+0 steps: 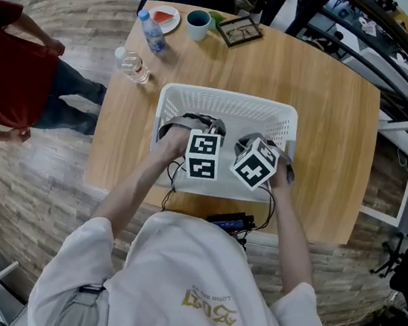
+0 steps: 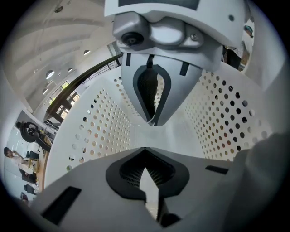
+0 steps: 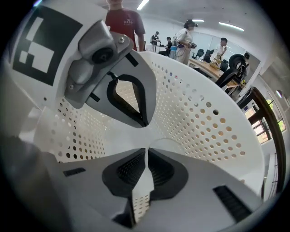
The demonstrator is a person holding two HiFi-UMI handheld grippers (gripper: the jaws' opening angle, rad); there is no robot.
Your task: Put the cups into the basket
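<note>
A white perforated basket stands on the wooden table. Both grippers point steeply down inside it, side by side near its front wall. My left gripper is shut with nothing between its pads; its own view shows its tips over the basket's wall and floor, with the right gripper just ahead. My right gripper also has its tips together and holds nothing, facing the left gripper and the basket's wall. A teal cup stands at the table's far edge. No cup shows inside the basket.
Beside the teal cup are a plate with something red, a blue-capped bottle and a dark-framed object. A clear bottle lies left of the basket. A person in red stands left of the table.
</note>
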